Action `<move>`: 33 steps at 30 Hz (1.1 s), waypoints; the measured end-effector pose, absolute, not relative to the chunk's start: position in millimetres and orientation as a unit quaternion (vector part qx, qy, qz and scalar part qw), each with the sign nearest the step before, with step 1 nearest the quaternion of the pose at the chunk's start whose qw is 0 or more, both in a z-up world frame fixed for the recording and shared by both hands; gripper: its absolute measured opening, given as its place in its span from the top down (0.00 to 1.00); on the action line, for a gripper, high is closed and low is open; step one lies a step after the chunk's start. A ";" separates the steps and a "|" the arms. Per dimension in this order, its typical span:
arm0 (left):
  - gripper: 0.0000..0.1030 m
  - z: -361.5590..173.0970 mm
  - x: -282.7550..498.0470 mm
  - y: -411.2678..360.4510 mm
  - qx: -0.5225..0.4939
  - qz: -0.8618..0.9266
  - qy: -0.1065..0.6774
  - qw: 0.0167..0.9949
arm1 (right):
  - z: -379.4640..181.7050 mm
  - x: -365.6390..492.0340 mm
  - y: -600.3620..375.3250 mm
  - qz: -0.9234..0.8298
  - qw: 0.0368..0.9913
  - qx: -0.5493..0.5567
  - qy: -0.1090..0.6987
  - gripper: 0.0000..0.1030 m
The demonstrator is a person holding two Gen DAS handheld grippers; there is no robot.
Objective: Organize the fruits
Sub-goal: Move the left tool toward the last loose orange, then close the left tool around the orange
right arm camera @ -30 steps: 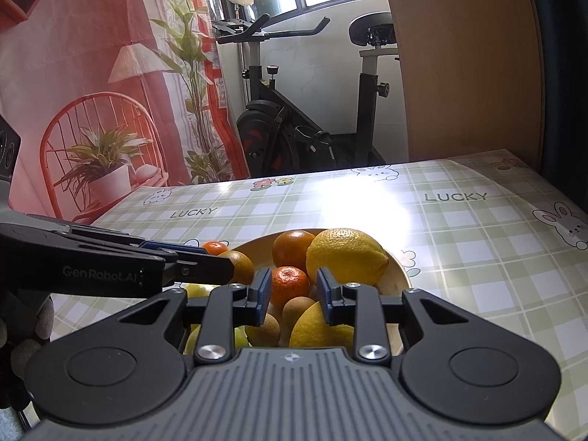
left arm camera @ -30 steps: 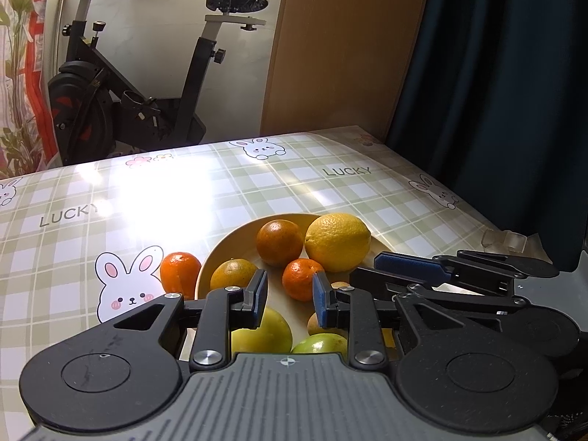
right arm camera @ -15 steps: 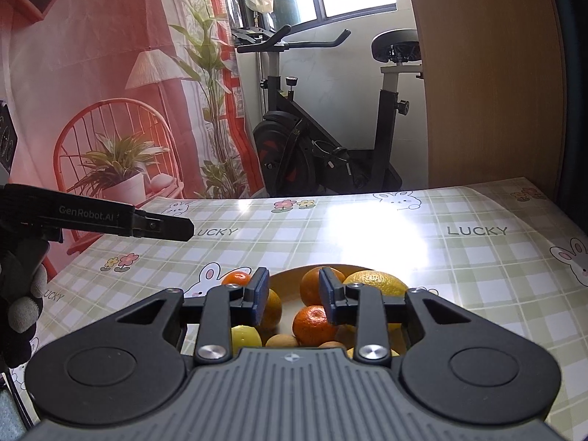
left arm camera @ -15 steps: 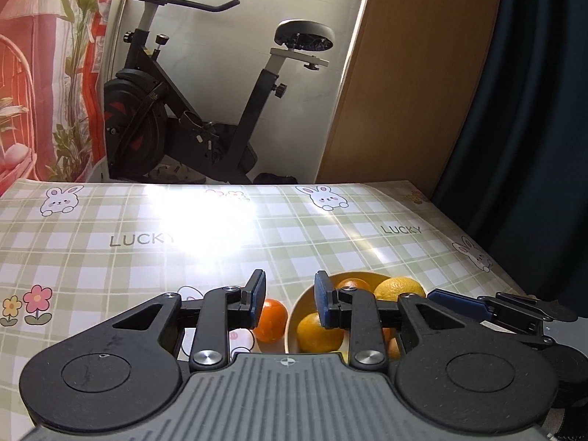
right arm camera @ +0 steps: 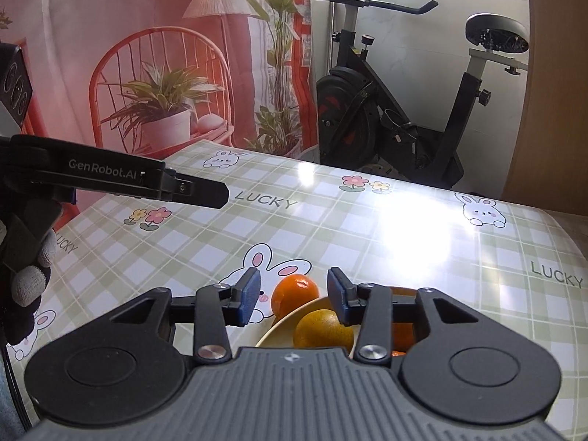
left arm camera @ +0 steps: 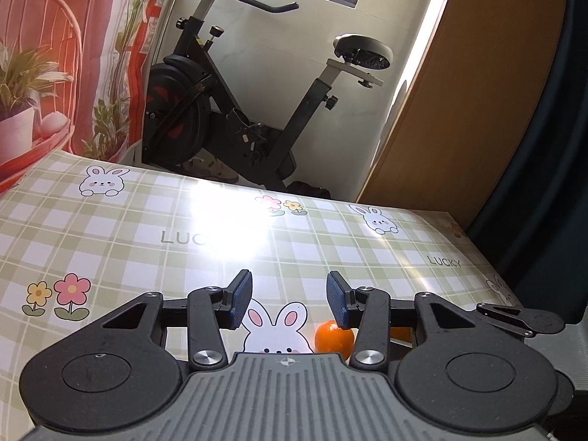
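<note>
Tablecloth (left arm camera: 110, 235): green-and-white check with rabbits, flowers and "LUCKY", filling the lower half of both views.
Exercise bike (left arm camera: 235, 110): black, upper centre of the left view, behind the table's far edge.
Backdrop (right arm camera: 154, 66): red printed chair, potted plant and lamp, upper left.
Wooden panel (left arm camera: 459, 110): brown, upper right.
Dark curtain (left arm camera: 551, 128): far right edge.

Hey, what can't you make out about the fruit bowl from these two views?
- Bowl: right wrist view shows only its left rim; the right hand-held gripper covers the rest, so no fruit count.
- Left wrist view: bowl hidden behind the left hand-held gripper; only the loose tangerine and an orange sliver show.
</note>
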State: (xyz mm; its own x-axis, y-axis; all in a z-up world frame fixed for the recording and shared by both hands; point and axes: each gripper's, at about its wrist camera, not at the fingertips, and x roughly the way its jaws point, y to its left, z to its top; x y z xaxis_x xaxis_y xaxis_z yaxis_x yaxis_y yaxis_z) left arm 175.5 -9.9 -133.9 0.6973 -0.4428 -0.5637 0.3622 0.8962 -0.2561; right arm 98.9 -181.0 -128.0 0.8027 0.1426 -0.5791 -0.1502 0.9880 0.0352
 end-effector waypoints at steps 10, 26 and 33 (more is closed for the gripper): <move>0.55 -152.9 184.7 4.7 -0.080 -0.216 0.339 0.912 | -158.7 141.3 -161.0 0.081 0.928 -0.053 0.360 0.55; 0.55 -163.7 186.3 9.3 -0.088 -0.235 0.353 0.901 | -158.0 143.6 -138.3 0.118 0.919 -0.072 0.368 0.51; 0.55 -178.2 191.2 7.3 -0.101 -0.250 0.383 0.883 | -165.8 147.4 -131.3 0.128 0.913 -0.073 0.380 0.55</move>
